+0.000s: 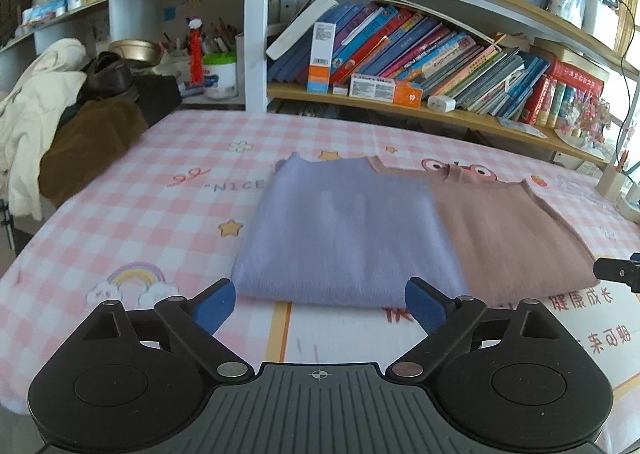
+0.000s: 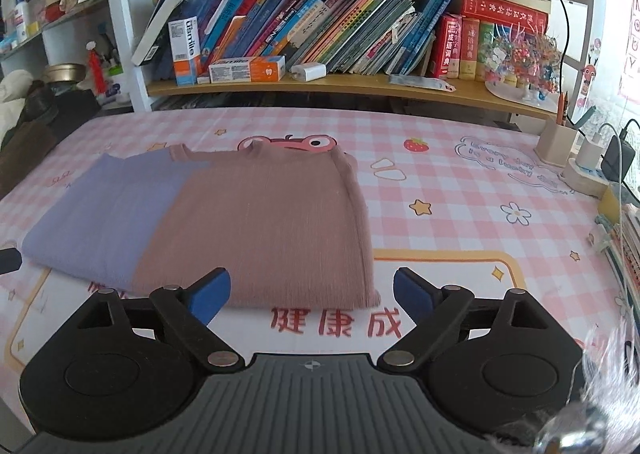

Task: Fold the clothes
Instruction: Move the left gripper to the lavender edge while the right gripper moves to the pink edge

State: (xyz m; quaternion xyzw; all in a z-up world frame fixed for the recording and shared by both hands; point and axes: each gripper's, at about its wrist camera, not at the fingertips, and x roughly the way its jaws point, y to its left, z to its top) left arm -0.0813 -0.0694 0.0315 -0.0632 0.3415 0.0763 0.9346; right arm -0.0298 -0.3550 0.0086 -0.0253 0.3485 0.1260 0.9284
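Observation:
A two-colour knit top lies flat on the pink checked table cover [image 1: 168, 214]. Its lavender part [image 1: 340, 230] is on the left and its dusty pink part [image 1: 516, 242] on the right. In the right wrist view the pink part [image 2: 264, 222] fills the middle and the lavender part [image 2: 96, 222] lies left. My left gripper [image 1: 320, 304] is open and empty, just short of the lavender hem. My right gripper [image 2: 312, 294] is open and empty at the pink hem's near right corner. The right gripper's tip [image 1: 618, 274] shows at the left view's right edge.
A bookshelf [image 1: 400, 102] with leaning books runs along the table's far edge. A pile of jackets [image 1: 60, 126] sits at the far left. A pencil holder [image 2: 558, 140], a power strip with chargers [image 2: 592, 170] and stacked books [image 2: 624, 242] stand at the right.

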